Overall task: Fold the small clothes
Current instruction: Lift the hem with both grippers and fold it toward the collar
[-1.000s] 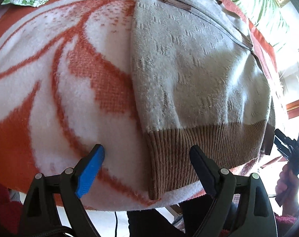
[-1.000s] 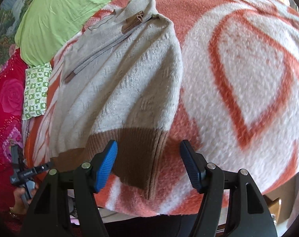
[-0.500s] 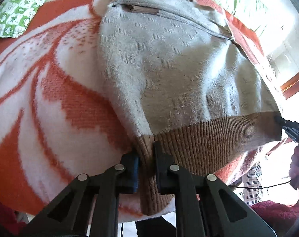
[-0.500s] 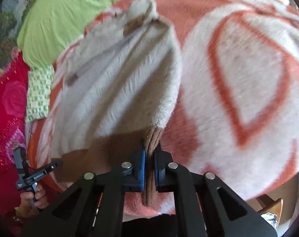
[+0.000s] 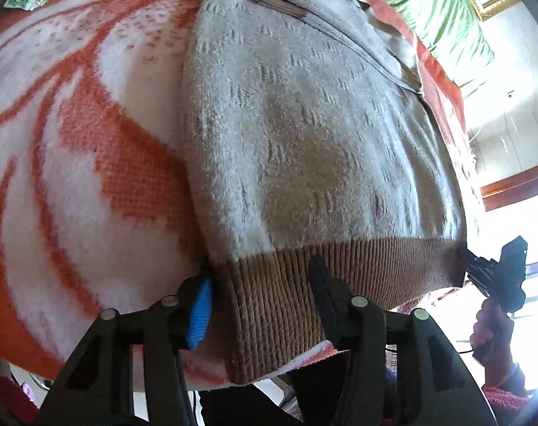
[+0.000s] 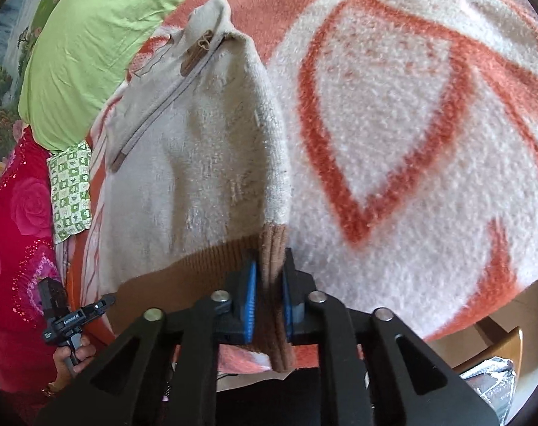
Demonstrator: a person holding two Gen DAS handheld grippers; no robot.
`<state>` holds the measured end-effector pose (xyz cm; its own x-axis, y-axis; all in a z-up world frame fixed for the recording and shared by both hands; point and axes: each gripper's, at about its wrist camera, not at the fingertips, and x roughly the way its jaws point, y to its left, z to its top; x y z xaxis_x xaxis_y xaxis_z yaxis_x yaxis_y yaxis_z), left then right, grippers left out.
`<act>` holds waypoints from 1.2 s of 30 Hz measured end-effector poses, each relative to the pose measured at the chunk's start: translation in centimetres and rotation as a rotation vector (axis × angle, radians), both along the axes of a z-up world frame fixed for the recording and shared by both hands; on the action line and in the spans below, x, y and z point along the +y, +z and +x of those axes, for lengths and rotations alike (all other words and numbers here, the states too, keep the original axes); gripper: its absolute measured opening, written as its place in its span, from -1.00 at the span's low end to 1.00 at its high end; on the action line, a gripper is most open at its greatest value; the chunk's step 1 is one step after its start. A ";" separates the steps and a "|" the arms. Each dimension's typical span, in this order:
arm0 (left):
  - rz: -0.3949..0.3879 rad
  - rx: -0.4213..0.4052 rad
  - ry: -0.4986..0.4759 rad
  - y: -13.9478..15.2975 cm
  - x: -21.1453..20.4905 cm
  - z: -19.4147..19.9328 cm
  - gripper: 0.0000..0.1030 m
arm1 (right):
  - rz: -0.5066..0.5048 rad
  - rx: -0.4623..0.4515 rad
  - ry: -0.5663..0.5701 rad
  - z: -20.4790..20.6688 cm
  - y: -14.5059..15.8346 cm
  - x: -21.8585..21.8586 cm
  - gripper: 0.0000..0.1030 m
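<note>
Sweater in fuzzy grey with a brown ribbed hem lies flat on the orange-and-white blanket, its hem at the blanket's near edge and its collar toward the far edge. At the hem's left corner, the left gripper straddles the ribbing; its jaws have just been opening and now stand apart, the hem between them but not pinched. At the hem's right corner, the right gripper is clamped on the ribbing, blue pads pressing a bunched fold though the jaws have just eased slightly. A green pillow sits at the blanket's far left corner, with a checked cloth beside it.
</note>
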<state>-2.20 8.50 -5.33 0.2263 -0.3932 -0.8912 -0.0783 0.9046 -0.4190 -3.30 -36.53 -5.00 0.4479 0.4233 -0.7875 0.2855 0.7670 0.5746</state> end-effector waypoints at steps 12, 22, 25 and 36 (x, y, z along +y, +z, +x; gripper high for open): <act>0.174 -0.078 -0.123 -0.3 -3.3 0.7 -0.54 | -0.028 0.022 0.040 1.0 -0.4 0.5 -0.63; 0.064 -0.173 -0.097 2.6 -1.7 0.9 -0.83 | 0.058 -0.102 0.033 0.7 2.4 -0.8 -0.84; 0.030 -0.213 -0.069 4.0 -0.9 1.3 -0.83 | 0.109 -0.151 -0.007 0.9 3.5 -1.6 -0.84; -0.018 -0.354 0.022 10.1 0.5 8.3 -0.84 | 0.118 -0.312 -0.061 6.9 8.5 -0.3 -0.84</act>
